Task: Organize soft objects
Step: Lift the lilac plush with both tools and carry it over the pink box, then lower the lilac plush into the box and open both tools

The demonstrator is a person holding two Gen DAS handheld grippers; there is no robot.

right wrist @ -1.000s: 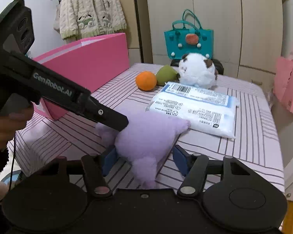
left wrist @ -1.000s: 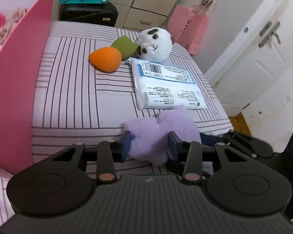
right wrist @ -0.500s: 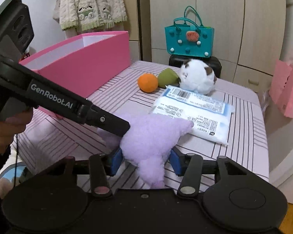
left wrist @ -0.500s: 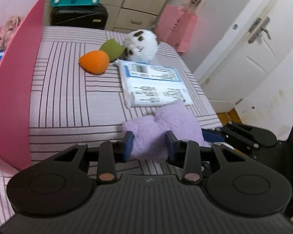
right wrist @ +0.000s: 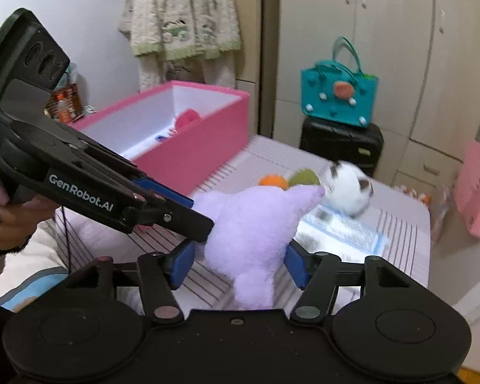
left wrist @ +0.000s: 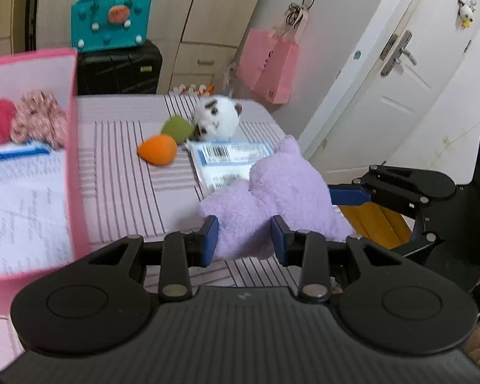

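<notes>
- We are clenching the left gripper (left wrist: 244,236) on one end of the purple plush toy (left wrist: 272,192); its blue pads are pressing into the fur on both sides.
- Compared with a second ago, the toy is hanging clear of the striped table (left wrist: 121,166) rather than lying on it, and the pink box (left wrist: 75,160) is showing its inside to the left of the left gripper.
- Inside that box a red soft ball (left wrist: 0,124), a pink knitted piece (left wrist: 38,121) and a white pack are already lying.
- Ahead of the left gripper, well apart from it, the orange plush (left wrist: 156,150), the green plush (left wrist: 177,129), the white plush animal (left wrist: 217,120) and the tissue pack (left wrist: 220,166) are waiting on the table.
- We are holding the other end of the toy with the right gripper (right wrist: 238,267); its jaws are opening slightly at this moment, yet both pads are touching the fur.
- From the right wrist view the left gripper (right wrist: 204,224) is biting the toy just ahead and to the left, with a hand (right wrist: 6,214) behind it.
- We judge the lift done, so the carry leftward to the box comes next; the loosening right grip could let that end sag.
</notes>
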